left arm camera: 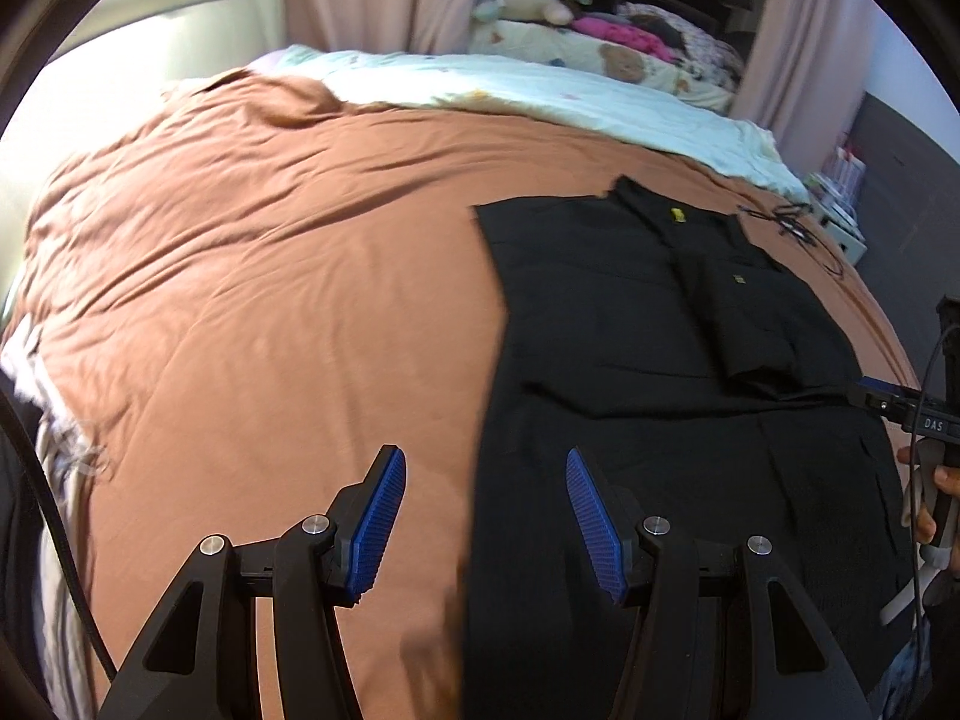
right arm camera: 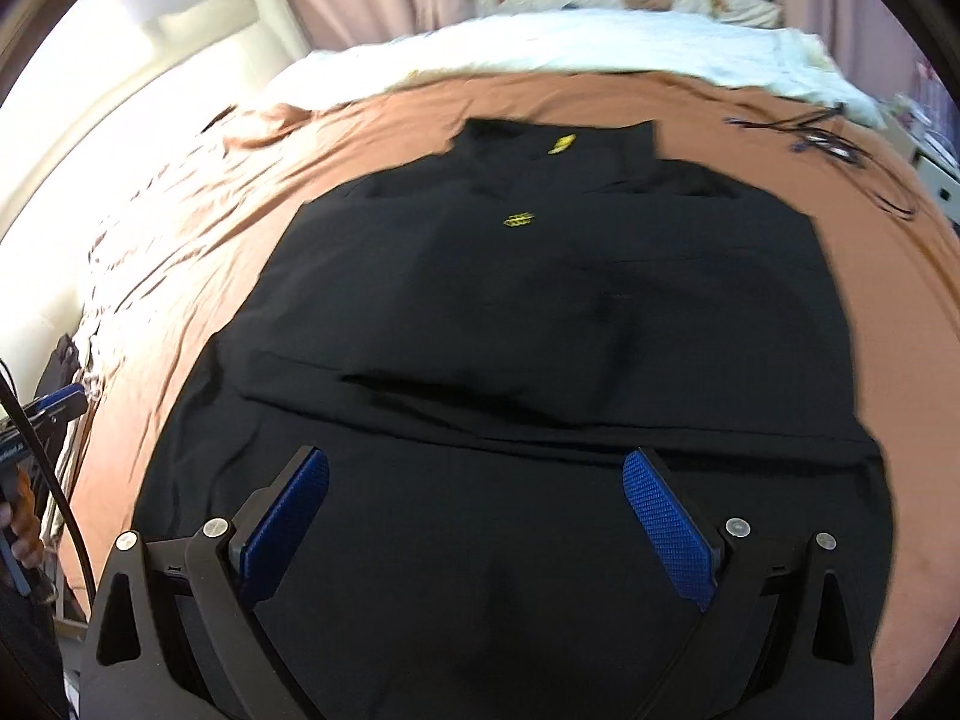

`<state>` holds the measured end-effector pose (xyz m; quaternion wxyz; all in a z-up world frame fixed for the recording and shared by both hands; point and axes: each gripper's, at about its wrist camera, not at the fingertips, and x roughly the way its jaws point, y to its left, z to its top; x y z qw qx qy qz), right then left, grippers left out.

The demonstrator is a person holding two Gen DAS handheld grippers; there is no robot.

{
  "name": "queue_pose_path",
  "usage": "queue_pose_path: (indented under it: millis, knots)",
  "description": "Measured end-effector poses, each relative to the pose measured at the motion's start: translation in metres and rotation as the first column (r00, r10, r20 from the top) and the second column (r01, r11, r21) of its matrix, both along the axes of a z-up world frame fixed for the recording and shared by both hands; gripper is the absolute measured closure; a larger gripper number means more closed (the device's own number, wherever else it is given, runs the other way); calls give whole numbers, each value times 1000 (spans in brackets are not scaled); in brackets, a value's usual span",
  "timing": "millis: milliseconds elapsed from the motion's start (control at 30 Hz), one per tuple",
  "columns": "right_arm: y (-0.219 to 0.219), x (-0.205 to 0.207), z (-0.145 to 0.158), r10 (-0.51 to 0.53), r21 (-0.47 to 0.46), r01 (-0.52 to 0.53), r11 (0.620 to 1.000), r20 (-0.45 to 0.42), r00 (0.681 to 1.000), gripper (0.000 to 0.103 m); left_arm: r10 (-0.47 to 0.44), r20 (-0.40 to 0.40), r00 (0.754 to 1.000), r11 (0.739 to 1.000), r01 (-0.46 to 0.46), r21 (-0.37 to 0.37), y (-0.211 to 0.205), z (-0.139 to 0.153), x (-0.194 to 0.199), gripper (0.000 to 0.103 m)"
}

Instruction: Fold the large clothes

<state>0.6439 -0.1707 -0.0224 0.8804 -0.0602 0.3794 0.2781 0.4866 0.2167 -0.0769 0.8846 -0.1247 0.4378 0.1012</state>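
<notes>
Both grippers, left gripper (left arm camera: 486, 519) and right gripper (right arm camera: 477, 519), fingers spread, nothing held; black shirt (right arm camera: 540, 312) on bed (left arm camera: 270, 300) looks soft, limp, light; pinch near hem corners

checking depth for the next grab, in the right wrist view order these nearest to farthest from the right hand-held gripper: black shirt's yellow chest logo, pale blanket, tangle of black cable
Measured from the right hand-held gripper:
1. yellow chest logo, straight ahead on the black shirt.
2. tangle of black cable, far right on the brown bedcover.
3. pale blanket, across the far end of the bed.
</notes>
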Motion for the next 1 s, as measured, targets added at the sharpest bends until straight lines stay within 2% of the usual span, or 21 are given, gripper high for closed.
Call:
queue_pose_path:
  millis: [333, 500, 600, 733, 800, 833, 1000]
  knots:
    - [-122, 1, -22, -207, 71, 209, 975, -31, 978, 5, -177, -18, 984, 984, 177, 12, -88, -5, 94, 45]
    - [-142, 3, -35, -280, 92, 284, 954, -61, 958, 5, -272, -44, 961, 961, 273, 34, -138, -13, 135, 45]
    - [-145, 19, -43, -297, 104, 303, 947, -74, 952, 5, -340, -68, 938, 938, 343, 46, -173, -19, 160, 44]
    - [-139, 25, -49, -292, 58, 294, 954, -47, 955, 5, -403, -86, 911, 913, 407, 34, -213, -26, 189, 43]
    - [-137, 29, -53, -296, 47, 298, 953, -44, 954, 7, -433, -94, 897, 899, 437, 31, -233, -31, 202, 30]
    - [-136, 31, -54, -301, 44, 303, 952, -46, 953, 12, -445, -93, 891, 893, 449, 31, -241, -32, 207, 22]
    - [-143, 49, -67, -354, 23, 357, 934, -95, 931, 26, -496, -135, 858, 862, 505, 38, -284, -53, 235, 19]
